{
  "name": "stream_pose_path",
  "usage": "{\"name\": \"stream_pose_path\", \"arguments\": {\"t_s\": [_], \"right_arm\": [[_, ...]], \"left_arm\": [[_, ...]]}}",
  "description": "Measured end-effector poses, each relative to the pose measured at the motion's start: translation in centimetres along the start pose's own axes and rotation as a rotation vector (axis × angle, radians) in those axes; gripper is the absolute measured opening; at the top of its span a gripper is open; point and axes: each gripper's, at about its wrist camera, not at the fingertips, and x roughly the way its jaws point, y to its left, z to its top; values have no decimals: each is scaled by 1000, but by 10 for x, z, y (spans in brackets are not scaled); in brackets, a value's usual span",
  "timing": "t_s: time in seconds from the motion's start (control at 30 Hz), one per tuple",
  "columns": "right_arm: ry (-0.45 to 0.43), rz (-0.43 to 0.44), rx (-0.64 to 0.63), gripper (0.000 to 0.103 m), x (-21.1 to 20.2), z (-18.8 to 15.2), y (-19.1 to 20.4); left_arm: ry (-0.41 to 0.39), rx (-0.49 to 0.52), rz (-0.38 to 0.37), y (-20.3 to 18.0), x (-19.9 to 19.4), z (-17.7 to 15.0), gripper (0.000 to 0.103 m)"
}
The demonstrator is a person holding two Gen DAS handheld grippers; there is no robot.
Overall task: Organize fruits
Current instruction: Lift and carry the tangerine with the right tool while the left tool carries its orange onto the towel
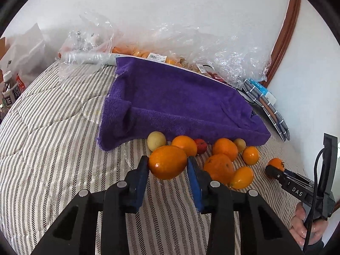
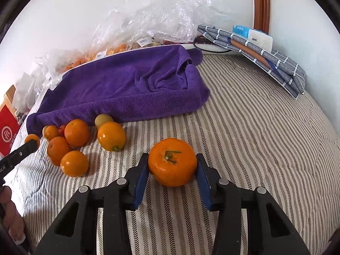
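Fruits lie in a little pile (image 1: 225, 159) on the striped quilt (image 1: 53, 148), right in front of the big purple fluffy towel (image 1: 174, 104).

Your left gripper (image 1: 167, 165) has its jaws squeezed on a smooth, shiny, egg-shaped orange fruit (image 1: 166, 161). The blue pads (image 1: 142, 182) press on its two sides. This fruit sits at the near edge of the pile, just beside a bumpy round orange (image 1: 220, 166).

Your right gripper (image 2: 172, 165) has its jaws squeezed on a round orange mandarin with a green stem on top (image 2: 172, 162). One blue pad touches each side. The mandarin rests on the quilt, apart from the pile, which lies to its left in the right wrist view.

Behind the towel you can see crinkly clear plastic bags (image 1: 212, 48) with more orange fruit inside. A folded grey checked cloth (image 2: 265, 57) lies by the wall.
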Motion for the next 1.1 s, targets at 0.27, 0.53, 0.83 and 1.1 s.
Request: {"name": "stream_pose_path", "arguments": {"t_s": [0.27,0.53,0.83,1.1], "right_arm": [[-18,14,13,43,-20,-1,0],[-74,38,4,43,-37,8,8],[-117,56,-10,43,-41,29,17],[-155,75,-12,43,-34,58,25]], "left_arm": [[-56,-23,10,3,-9,1,35],[-93,0,67,-4,-16,6,35],[-107,19,51,-13,-35,35,35],[-144,11,87,-11,-28,73,35]]}}
